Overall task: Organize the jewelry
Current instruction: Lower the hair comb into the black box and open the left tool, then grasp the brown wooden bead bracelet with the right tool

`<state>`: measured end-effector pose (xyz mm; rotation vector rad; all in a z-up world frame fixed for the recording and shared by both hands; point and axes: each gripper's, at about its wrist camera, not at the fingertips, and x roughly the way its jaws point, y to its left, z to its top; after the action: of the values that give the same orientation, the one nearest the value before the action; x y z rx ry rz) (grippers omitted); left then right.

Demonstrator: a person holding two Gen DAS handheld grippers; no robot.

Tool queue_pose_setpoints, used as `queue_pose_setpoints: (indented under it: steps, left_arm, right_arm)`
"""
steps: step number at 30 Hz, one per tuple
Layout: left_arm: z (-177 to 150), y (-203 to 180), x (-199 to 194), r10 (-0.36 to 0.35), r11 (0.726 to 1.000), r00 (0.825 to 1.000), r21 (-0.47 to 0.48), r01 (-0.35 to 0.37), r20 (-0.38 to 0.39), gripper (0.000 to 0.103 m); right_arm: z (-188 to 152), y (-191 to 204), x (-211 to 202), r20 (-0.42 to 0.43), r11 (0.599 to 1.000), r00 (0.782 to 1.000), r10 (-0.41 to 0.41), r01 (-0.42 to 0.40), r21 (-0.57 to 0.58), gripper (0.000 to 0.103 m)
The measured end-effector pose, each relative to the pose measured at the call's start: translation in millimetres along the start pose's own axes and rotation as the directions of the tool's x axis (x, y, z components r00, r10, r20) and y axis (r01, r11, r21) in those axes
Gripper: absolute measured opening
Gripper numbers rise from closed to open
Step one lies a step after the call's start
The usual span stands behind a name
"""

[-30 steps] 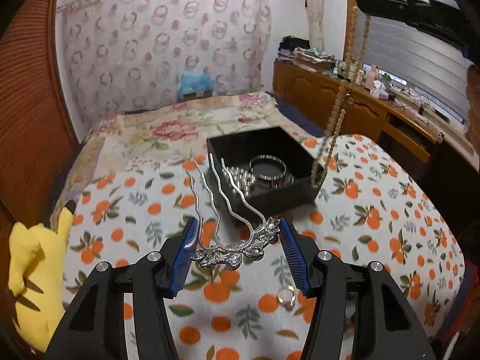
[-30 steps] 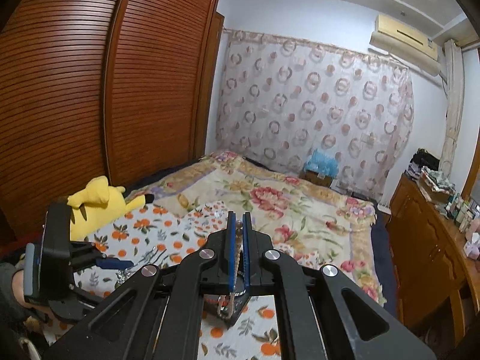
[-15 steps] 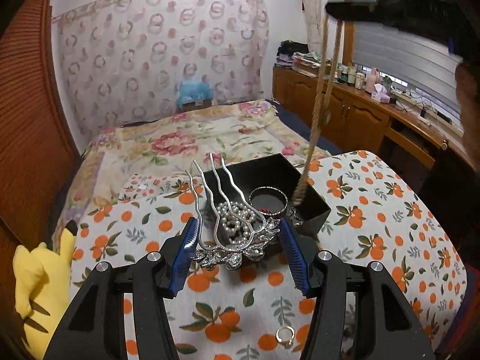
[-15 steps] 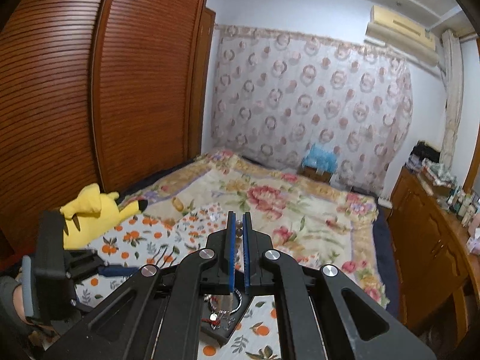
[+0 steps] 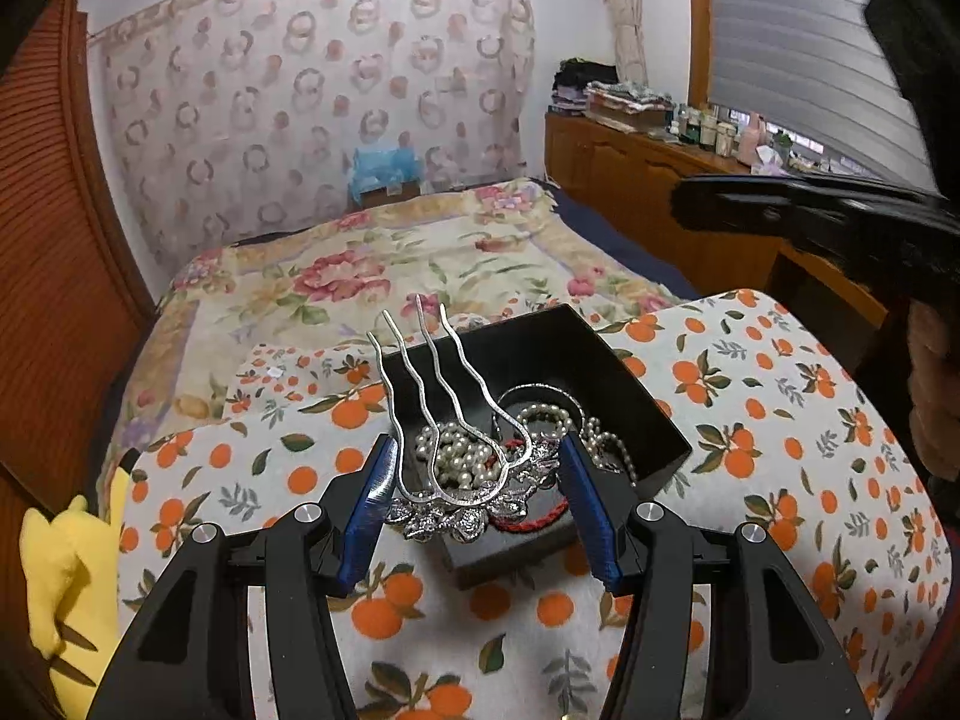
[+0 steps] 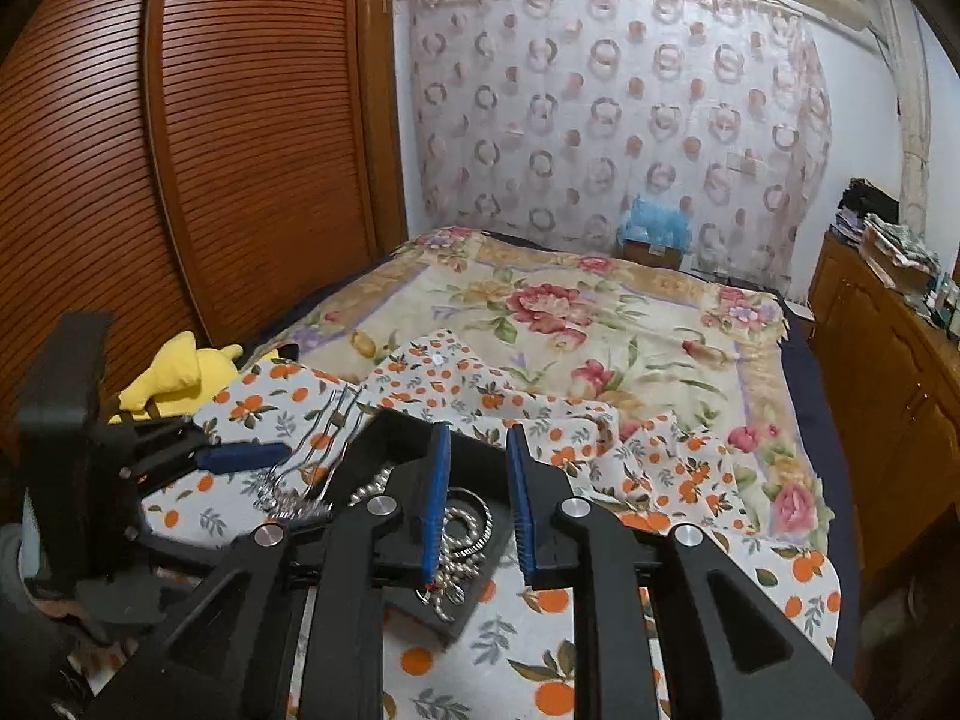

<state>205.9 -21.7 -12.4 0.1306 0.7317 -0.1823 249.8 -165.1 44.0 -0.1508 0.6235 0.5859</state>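
Observation:
My left gripper (image 5: 477,468) is shut on a silver hair comb (image 5: 456,510), its blue pads pressing the ornate base. The wavy prongs point away, over the black box (image 5: 600,372). Pearls (image 5: 450,450), a bangle and a red cord (image 5: 528,519) lie in that box. My right gripper (image 6: 477,480) hovers low over the box, and its jaws are opening with nothing between them. Strands of beads (image 6: 465,531) lie in the box just below its pads. The left gripper's pad (image 6: 240,456) and the comb (image 6: 312,456) show at the left of the right wrist view.
The box sits on an orange-print cloth (image 5: 750,420) spread over a floral blanket (image 6: 570,312). A yellow plush toy (image 5: 60,588) lies at the left edge. A wooden cabinet (image 5: 630,180) runs along the right and a slatted wardrobe (image 6: 240,150) along the left. A hand (image 5: 936,390) is at the right.
My left gripper carried the comb forward until it hangs over the box. My right gripper sank toward the box and parted its jaws; the long bead strand no longer hangs from it.

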Motion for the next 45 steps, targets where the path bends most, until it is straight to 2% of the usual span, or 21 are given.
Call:
queue_pose_setpoints:
  steps: [5,7,15,20,25,29,35,41,45]
  left_arm:
    - [8,-7,18,0.015,1.0,1.0,0.014,-0.015,-0.023,0.053]
    - [10,-10,25,0.017,1.0,0.999,0.018,-0.017,-0.032,0.045]
    - [16,-18,30,0.022,0.999,0.999,0.027,-0.021,-0.035,0.045]
    - [13,-18,20,0.021,0.999,1.0,0.027,-0.02,-0.023,0.045]
    - [-2,-17,-4,0.001,1.0,1.0,0.028,0.0,-0.003,0.045]
    - [-18,-20,-24,-0.01,0.999,1.0,0.042,0.01,0.008,0.045]
    - [-56,-23,-47,-0.043,0.998,0.999,0.036,0.043,0.004,0.045]
    - [-88,-24,-57,-0.064,0.998,0.998,0.007,0.064,-0.022,0.049]
    - [-106,-26,-63,-0.061,0.998,0.998,-0.001,0.061,-0.03,0.056]
  right_arm:
    - [-17,-14,-7,-0.001,1.0,1.0,-0.021,0.021,0.008,0.021]
    - [-25,-19,-10,-0.004,1.0,1.0,-0.03,0.03,0.01,0.021]
    - [-46,-27,-17,-0.01,0.999,0.999,-0.041,0.041,0.01,0.021]
    - [-55,-24,-29,0.006,1.0,1.0,-0.021,0.021,0.016,0.021]
    - [-72,-12,-43,0.018,1.0,1.0,0.005,-0.005,0.02,0.021]
    - [-98,2,-51,0.005,1.0,1.0,0.022,-0.022,0.018,0.021]
    - [-131,21,-60,-0.021,0.998,0.998,0.054,-0.054,0.014,0.021]
    - [-154,30,-72,-0.03,0.998,0.998,0.052,-0.051,0.034,0.021]
    - [-163,37,-75,-0.04,0.997,0.997,0.068,-0.067,0.044,0.021]
